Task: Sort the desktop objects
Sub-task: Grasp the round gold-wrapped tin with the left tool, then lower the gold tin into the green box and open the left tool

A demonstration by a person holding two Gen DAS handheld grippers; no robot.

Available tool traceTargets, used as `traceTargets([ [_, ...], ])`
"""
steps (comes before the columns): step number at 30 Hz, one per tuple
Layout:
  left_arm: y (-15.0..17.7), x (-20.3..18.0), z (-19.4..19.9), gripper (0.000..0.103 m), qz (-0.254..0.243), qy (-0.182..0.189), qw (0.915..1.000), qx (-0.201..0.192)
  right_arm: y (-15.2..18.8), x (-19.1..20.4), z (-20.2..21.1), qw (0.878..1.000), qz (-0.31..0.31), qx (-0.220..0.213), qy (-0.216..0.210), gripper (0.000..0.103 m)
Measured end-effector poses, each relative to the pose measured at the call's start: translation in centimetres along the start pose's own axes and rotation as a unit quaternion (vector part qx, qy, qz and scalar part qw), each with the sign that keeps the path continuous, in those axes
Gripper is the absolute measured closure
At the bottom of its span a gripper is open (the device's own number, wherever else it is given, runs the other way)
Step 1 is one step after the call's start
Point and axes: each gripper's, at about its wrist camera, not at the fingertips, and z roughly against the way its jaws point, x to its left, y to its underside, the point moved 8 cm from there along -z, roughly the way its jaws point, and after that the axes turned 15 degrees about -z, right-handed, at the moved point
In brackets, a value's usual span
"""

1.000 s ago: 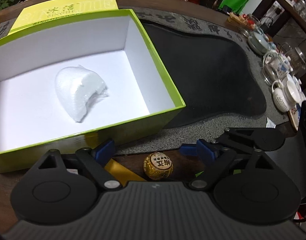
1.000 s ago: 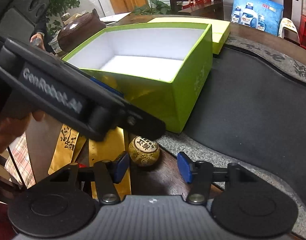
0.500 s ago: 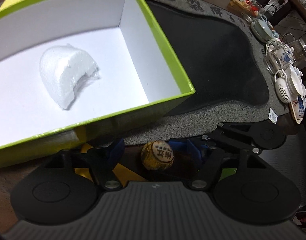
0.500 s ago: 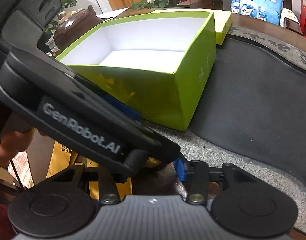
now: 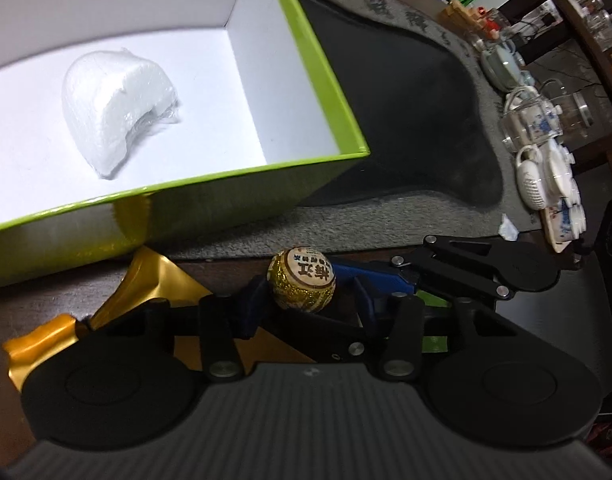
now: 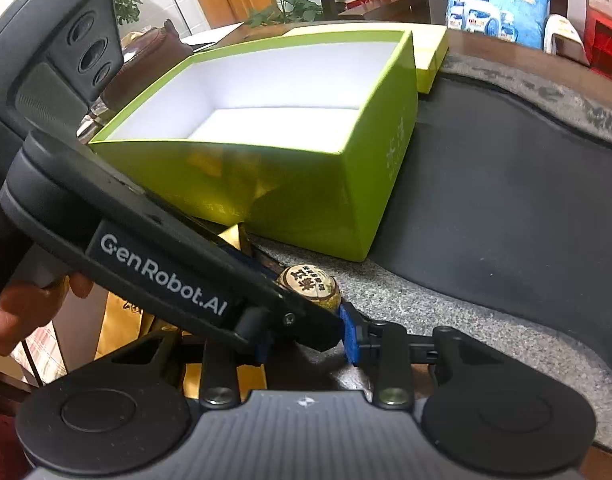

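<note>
- Left wrist view, from the left: a white plastic-wrapped bundle (image 5: pixel 114 108) already lies inside the open green box (image 5: pixel 337 120), apparently the one item sorted so far.
- Below the box, crumpled gold foil wrappers (image 5: pixel 154 284) remain on the wooden tabletop, seemingly still to be sorted.
- Centre: the gold foil-wrapped ball (image 5: pixel 302 280) sits on the tabletop just in front of the box, between the blue pads of the left gripper (image 5: pixel 306 300), whose jaws are closing; its left pad meets the ball, the right pad stands just off it.
- The ball's round label carries Chinese characters too small to read with confidence.
- To the right, the right gripper (image 5: pixel 389 276) reaches in from the side, its jaws also closing; whether its pads press the ball cannot be told.
- Far right: glass and porcelain tea ware (image 5: pixel 537 148) on the tray's edge.
- Right wrist view: "GenRobot.AI" is printed on the left gripper's side; the box's pale characters are unreadable.
</note>
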Motion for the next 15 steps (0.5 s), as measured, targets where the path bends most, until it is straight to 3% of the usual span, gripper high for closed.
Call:
traceTargets([
  [4,-0.7,-0.9,3.2,0.056,0.000,0.003,0.9997,-0.024,-0.6,1.3,2.2,1.000,0.018,-0.013,0.001,0.069],
  [8,-2.8,-1.2,7.5,0.056,-0.018,-0.016,0.9973,-0.070,-2.9,3.4,5.1,0.998,0.053,-0.044,-0.003,0.068],
  [15,-7.2,3.4,12.4,0.056,0.000,-0.051,0.9920,-0.115,-10.0,7.6,5.5,0.989,0.109,-0.095,-0.016,0.069],
])
